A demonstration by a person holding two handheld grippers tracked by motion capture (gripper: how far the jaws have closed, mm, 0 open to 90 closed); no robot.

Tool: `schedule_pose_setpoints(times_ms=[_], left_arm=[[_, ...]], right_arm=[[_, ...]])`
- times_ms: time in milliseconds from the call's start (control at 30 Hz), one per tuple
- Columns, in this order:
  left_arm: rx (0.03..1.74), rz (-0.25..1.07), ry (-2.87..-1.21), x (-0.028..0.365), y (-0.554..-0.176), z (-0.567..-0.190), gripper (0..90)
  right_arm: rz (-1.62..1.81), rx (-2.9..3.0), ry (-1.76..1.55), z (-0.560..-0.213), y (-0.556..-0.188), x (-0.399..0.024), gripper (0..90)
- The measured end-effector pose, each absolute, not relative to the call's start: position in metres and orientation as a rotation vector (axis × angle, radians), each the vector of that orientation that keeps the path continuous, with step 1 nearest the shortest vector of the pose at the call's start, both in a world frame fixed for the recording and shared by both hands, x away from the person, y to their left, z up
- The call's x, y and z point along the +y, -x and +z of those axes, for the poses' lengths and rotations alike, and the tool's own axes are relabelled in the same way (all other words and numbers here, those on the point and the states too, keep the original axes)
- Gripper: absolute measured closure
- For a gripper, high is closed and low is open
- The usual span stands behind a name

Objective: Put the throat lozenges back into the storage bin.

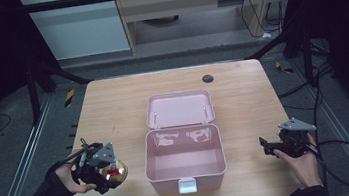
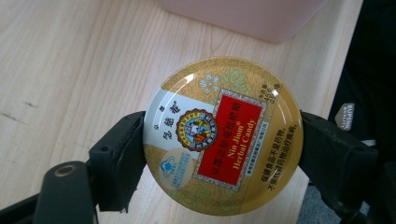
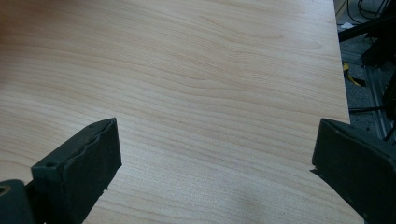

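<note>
Round gold candy tin [image 2: 223, 136], label up, clamped at table's left-front.

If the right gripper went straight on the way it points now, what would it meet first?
Probably the pink box: in the high view the open right gripper points toward its right wall, with bare table between. Depth is unclear.

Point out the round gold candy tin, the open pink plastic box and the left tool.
Round gold candy tin [image 2: 223, 135]: left gripper view, middle of its printed lid.
Open pink plastic box [image 1: 188, 186]: high view, white front latch.
Left tool [image 2: 223, 151]: left gripper view, midway between its tips.
</note>
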State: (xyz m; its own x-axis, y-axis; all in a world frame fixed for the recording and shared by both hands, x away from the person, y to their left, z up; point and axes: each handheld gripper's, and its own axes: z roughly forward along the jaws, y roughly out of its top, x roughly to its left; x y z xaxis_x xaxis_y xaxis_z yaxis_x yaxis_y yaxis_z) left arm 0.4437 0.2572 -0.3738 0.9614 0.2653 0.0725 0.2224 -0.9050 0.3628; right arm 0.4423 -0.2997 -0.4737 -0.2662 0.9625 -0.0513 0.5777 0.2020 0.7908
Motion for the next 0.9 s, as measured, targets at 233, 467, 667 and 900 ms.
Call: schedule_pose_setpoints(times_ms=[233, 467, 667, 900], left_arm=[[0.329, 0.166, -2.763, 0.251, -0.443, -0.355, 19.8], [0.308, 0.172, -2.764, 0.244, -0.442, -0.338, 19.8], [0.293, 0.178, -2.759, 0.238, -0.443, -0.325, 19.8], [0.285, 0.168, -2.746, 0.225, -0.447, -0.314, 19.8]], right_arm=[[0.902, 1.927, -1.427, -0.474, -0.442, -0.300, 1.6], [0.902, 1.925, -1.426, -0.473, -0.442, -0.300, 1.6], [0.904, 1.924, -1.425, -0.473, -0.442, -0.300, 1.6], [0.903, 1.925, -1.424, -0.473, -0.442, -0.300, 1.6]])
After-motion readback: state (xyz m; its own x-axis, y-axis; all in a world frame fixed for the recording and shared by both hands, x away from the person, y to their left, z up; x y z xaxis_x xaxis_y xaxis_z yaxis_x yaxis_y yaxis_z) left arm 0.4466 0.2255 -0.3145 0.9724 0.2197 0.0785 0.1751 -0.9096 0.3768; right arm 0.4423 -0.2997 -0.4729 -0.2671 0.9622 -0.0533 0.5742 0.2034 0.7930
